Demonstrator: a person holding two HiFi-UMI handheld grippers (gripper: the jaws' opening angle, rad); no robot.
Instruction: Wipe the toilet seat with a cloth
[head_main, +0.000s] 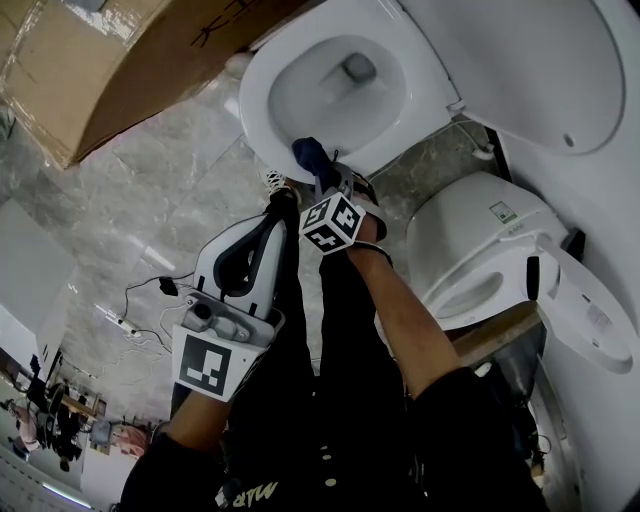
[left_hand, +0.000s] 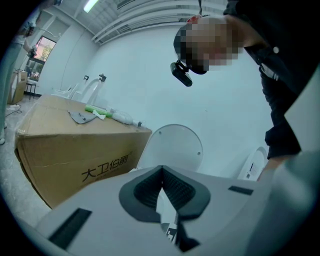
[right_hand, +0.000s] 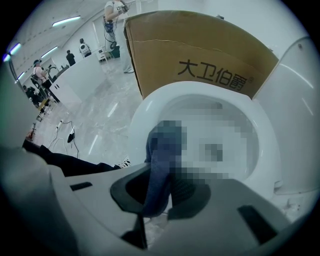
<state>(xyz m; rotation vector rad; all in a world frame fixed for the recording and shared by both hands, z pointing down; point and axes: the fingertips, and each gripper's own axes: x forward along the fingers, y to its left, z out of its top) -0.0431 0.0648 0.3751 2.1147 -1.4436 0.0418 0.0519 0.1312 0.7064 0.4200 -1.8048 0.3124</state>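
right gripper (right_hand: 159, 194): jaws clamped on the blue cloth (right_hand: 161, 162). The cloth sits right between the pads and sticks out past the tips.
right gripper, from the head view: the right gripper (head_main: 325, 178) is reaching forward to the near edge of the toilet, marker cube on top, with the person's bare forearm behind it.
cloth: the dark blue strip (head_main: 308, 152) lies over the front rim of the toilet seat (head_main: 258, 118), free end going toward the inner edge of the opening. It looks like it's touching the rim in both views.
cloth vs gripper: the near end is pinched in the jaws and the rest trails ahead of the tips onto the seat (right_hand: 137, 125). The gripper itself is just off the front of the rim, not over the bowl.
left gripper (left_hand: 162, 186): jaws pretty much together, pads meeting at the tips, nothing held.
left gripper position: the left gripper (head_main: 280, 205) is held back beside the right arm, short of the toilet and well apart from the cloth.
lid: the lid (head_main: 540, 60) is flipped up behind the bowl.
around it: a cardboard box (head_main: 120, 70) is to the left of the toilet on the marble floor (head_main: 150, 200), and a second toilet (head_main: 480, 250) is to the right.
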